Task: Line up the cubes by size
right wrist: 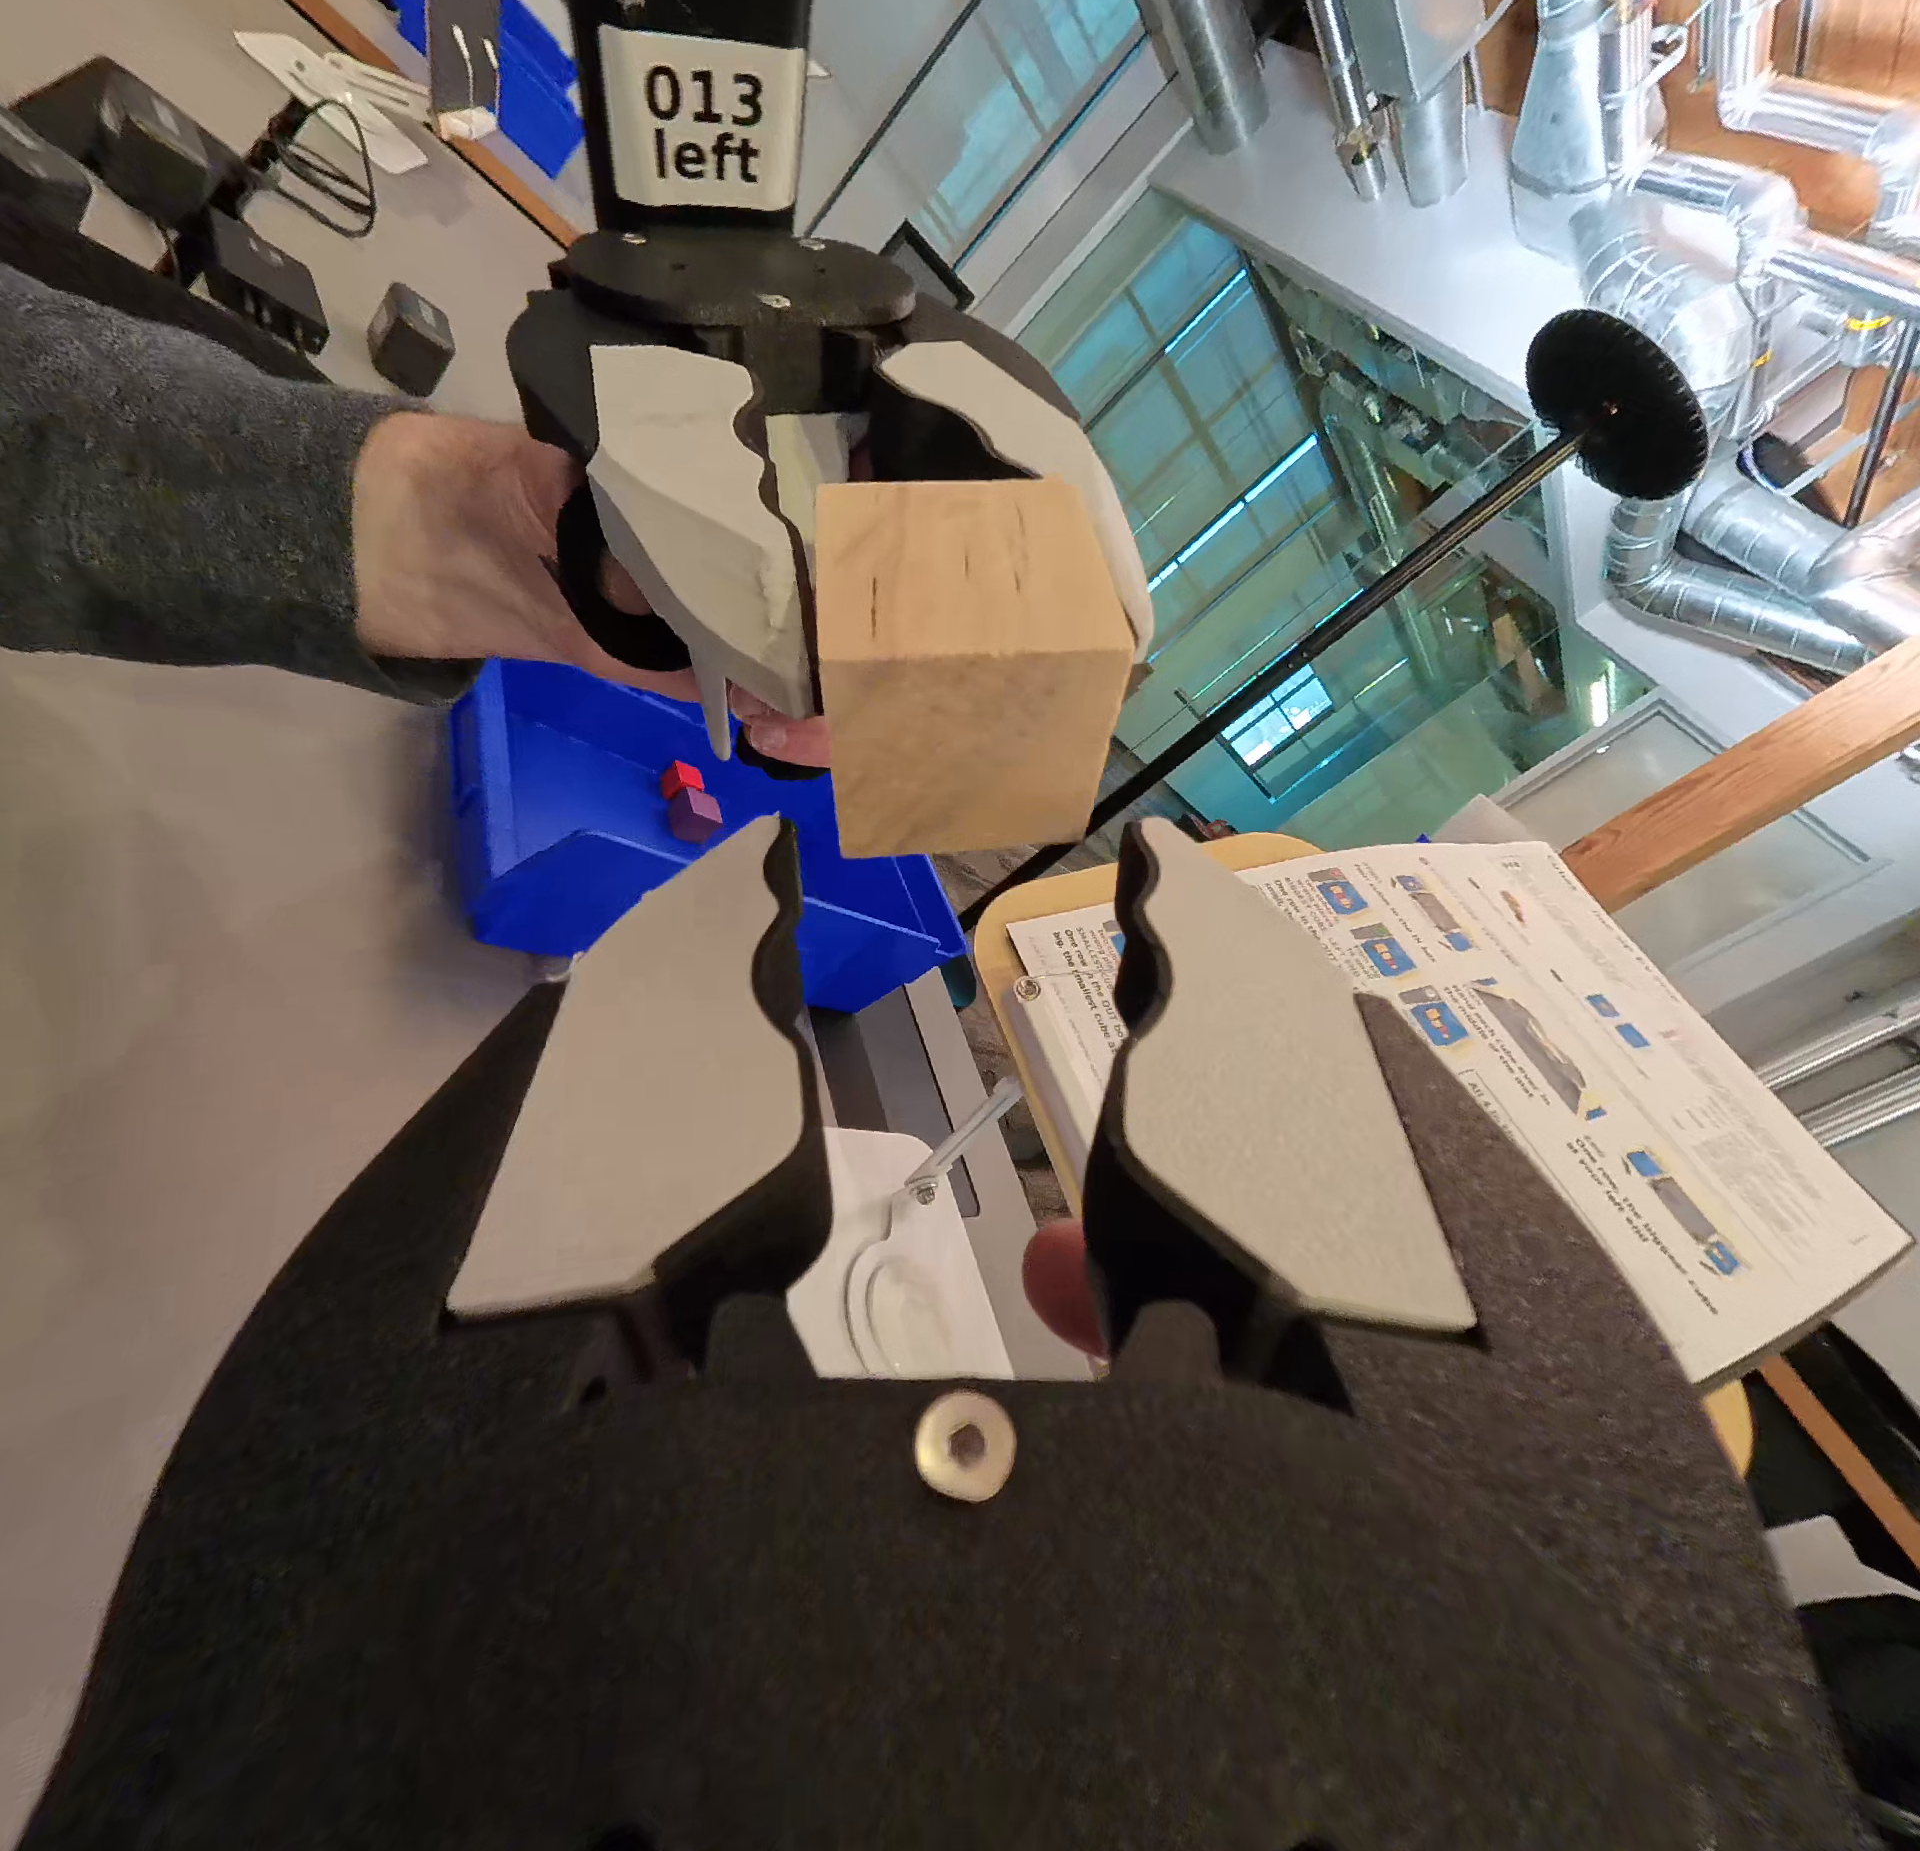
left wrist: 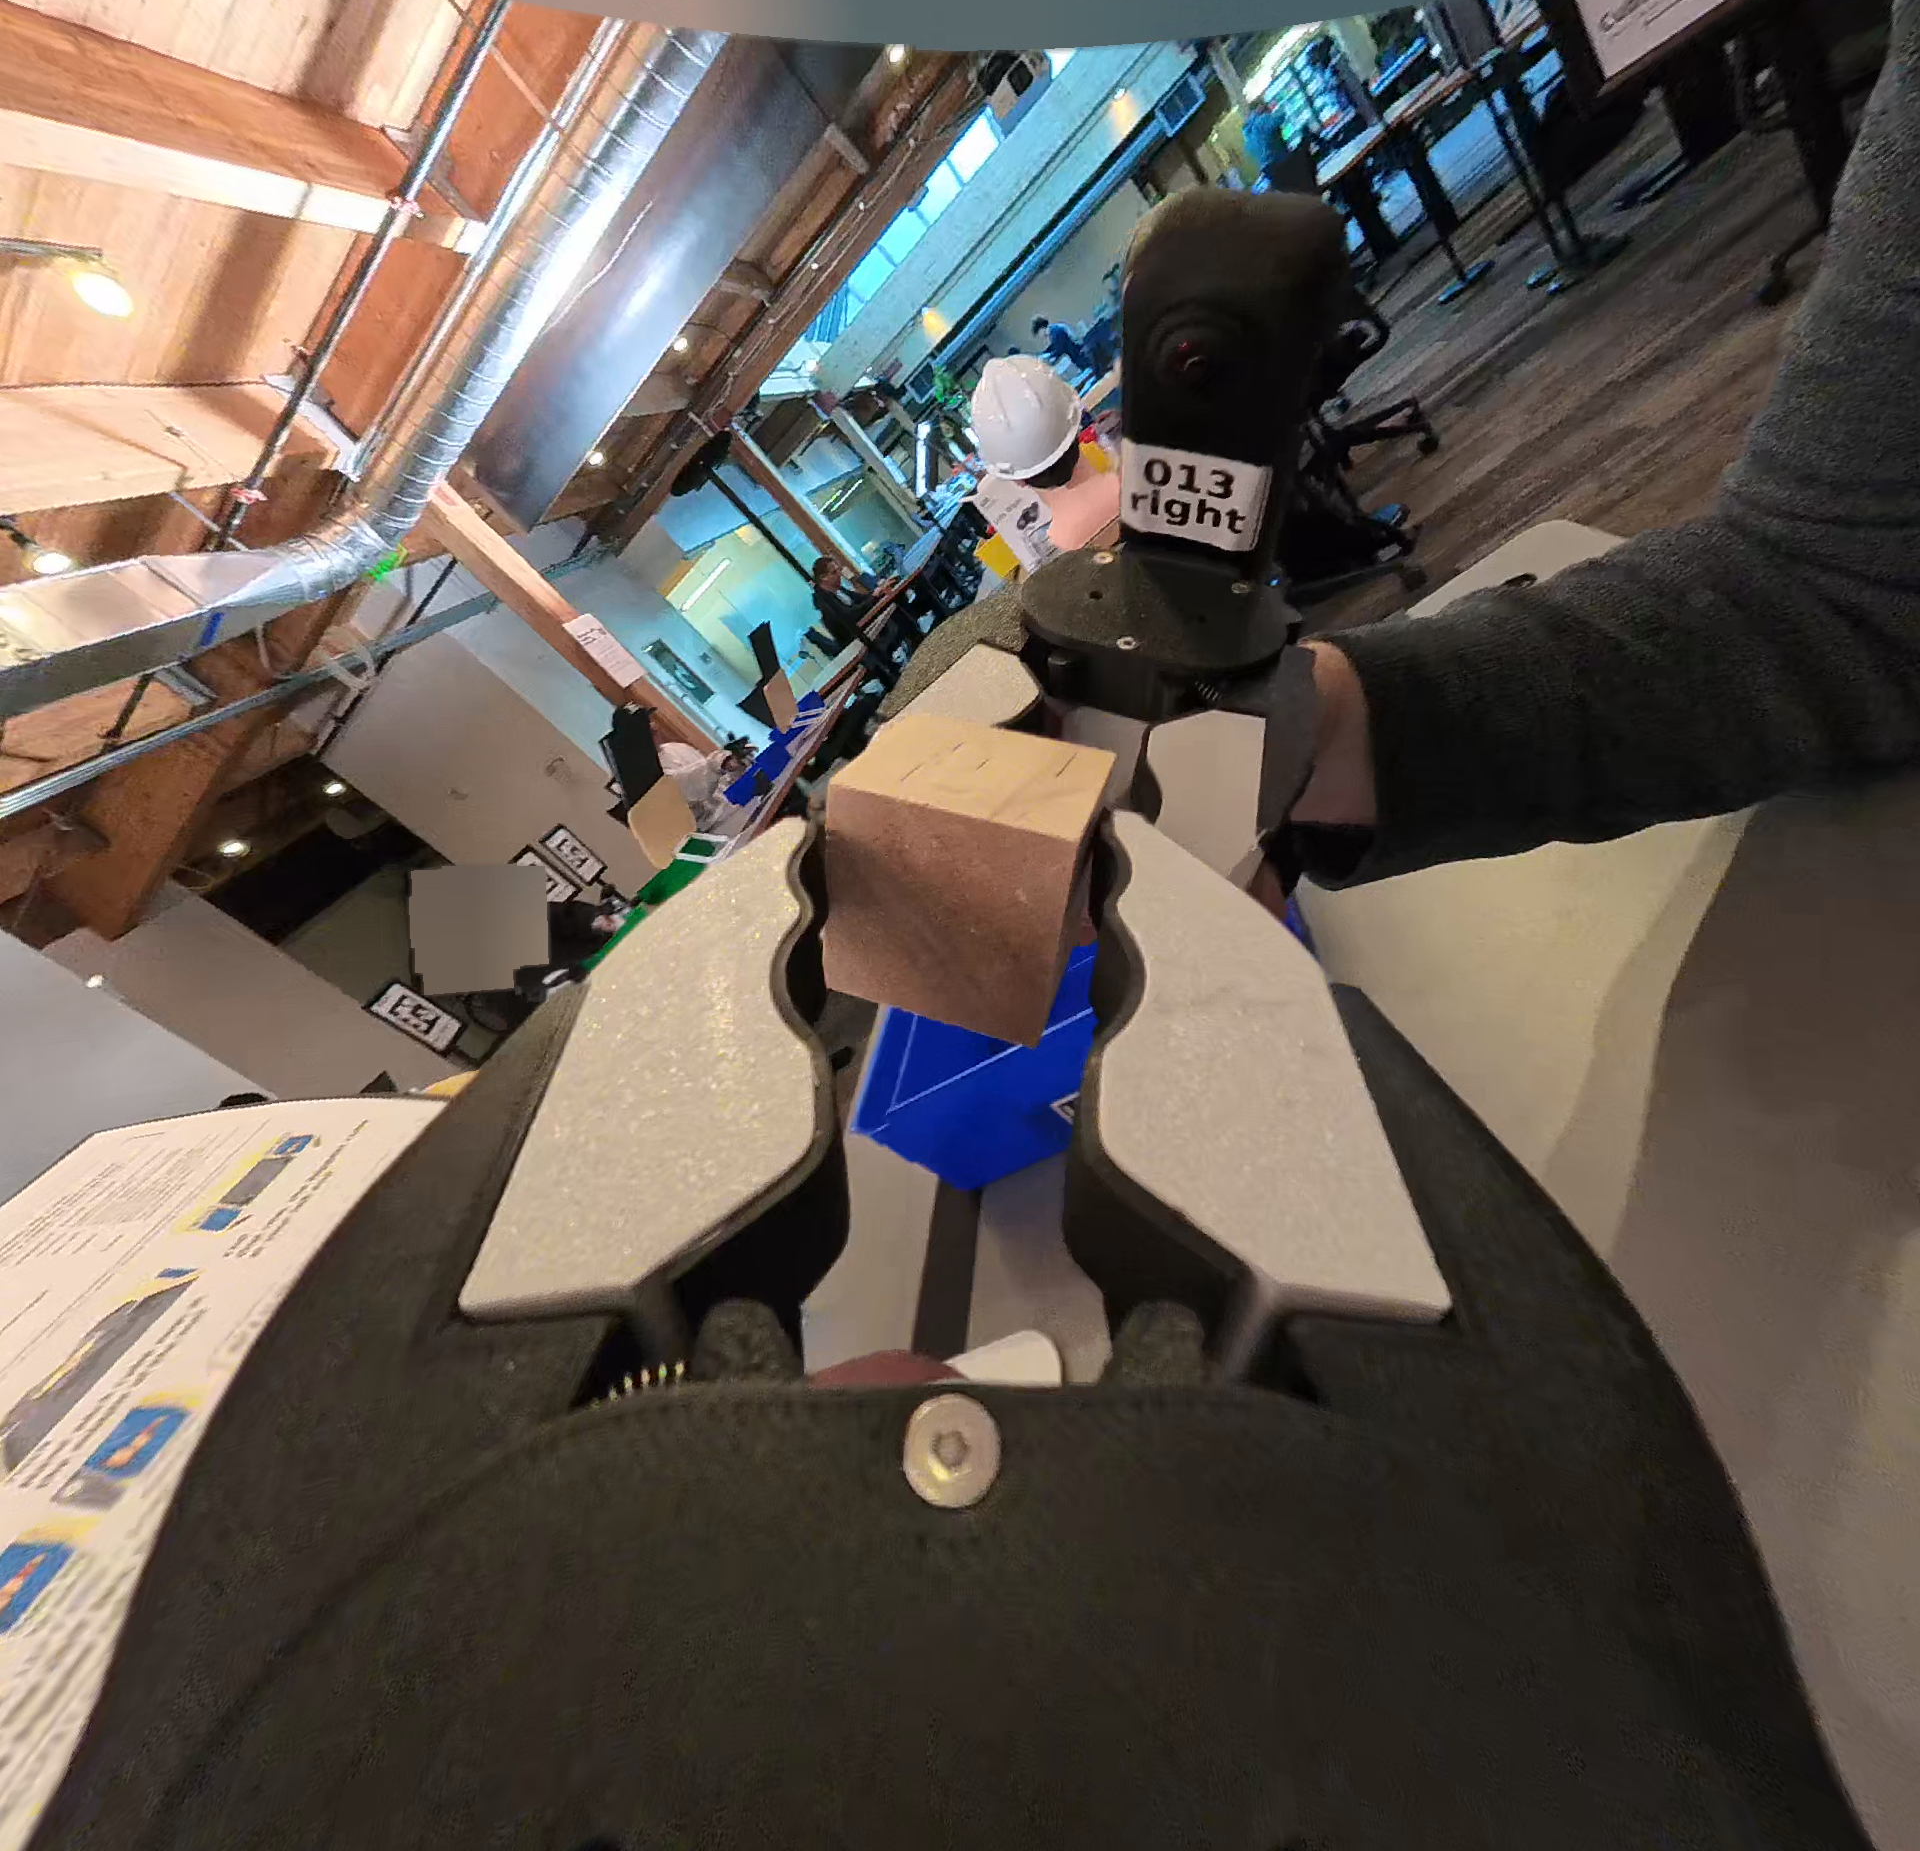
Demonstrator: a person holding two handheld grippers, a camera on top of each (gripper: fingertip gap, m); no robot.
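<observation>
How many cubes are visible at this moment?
3: a wooden cube gripped by the left gripper; a red cube and purple cube in the blue bin. Others may be hidden.

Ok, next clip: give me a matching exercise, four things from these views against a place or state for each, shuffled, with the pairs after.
Things:
1. wooden cube
2. red cube
3. right gripper
4. instruction sheet

Places or states:
A. lying in the blue bin
B. open, holding nothing
C. clamped in the left gripper
D. on a tan board, right of the bin

Pairs: 1-C, 2-A, 3-B, 4-D
</observation>
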